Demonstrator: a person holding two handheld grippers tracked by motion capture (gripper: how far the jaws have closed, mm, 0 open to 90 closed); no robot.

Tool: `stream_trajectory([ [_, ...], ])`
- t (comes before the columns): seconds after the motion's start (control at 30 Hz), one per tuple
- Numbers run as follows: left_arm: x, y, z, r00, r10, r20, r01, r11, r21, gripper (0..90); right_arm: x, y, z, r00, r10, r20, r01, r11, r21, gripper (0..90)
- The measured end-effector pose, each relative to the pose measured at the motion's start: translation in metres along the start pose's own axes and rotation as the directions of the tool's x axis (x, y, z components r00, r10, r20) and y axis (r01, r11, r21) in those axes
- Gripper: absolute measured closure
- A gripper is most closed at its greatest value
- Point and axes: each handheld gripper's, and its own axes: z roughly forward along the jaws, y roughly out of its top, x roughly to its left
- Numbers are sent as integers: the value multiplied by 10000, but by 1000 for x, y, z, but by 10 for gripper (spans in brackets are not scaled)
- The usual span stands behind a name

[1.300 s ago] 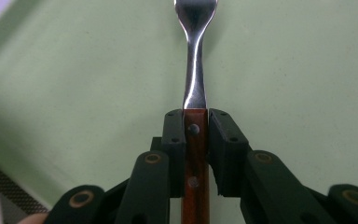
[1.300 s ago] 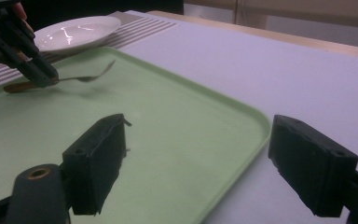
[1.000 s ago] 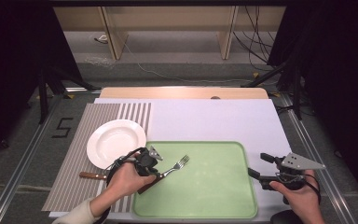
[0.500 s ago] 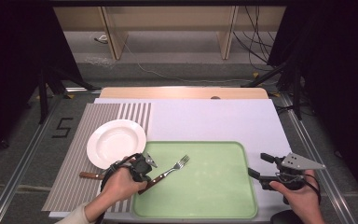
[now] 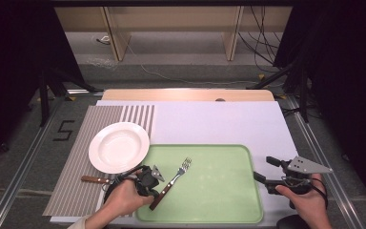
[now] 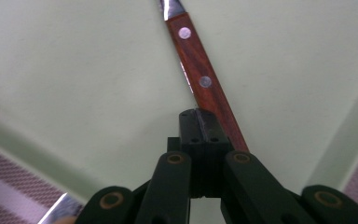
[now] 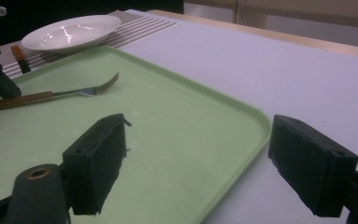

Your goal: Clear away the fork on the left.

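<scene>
White plate (image 5: 118, 147) on striped placemat (image 5: 83, 157)

The left hand (image 5: 124, 199) comes in from the bottom edge, palm down, wrapped around the left gripper (image 5: 156, 185), which points forward and to the right. Its jaws are pressed together, tips low near the surface. The right hand (image 5: 305, 202) grasps the right gripper (image 5: 263, 170) from below and behind, aiming it to the left. Those jaws stand wide apart with nothing between them, and the grey plate (image 5: 309, 165) sits on top.
</scene>
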Motion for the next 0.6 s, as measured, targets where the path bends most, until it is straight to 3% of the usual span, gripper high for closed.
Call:
stream_trajectory([
  [0.17, -10, 4, 3, 9989, 267, 375, -262, 9996, -129, 894, 0, 0, 0, 10000, 8, 4, -8, 10000, -3, 200],
  [0.6, -19, 10, 8, 9965, 639, 535, -612, 9968, -509, 886, 0, 0, 0, 10000, -15, -11, 15, 10000, 3, 201],
])
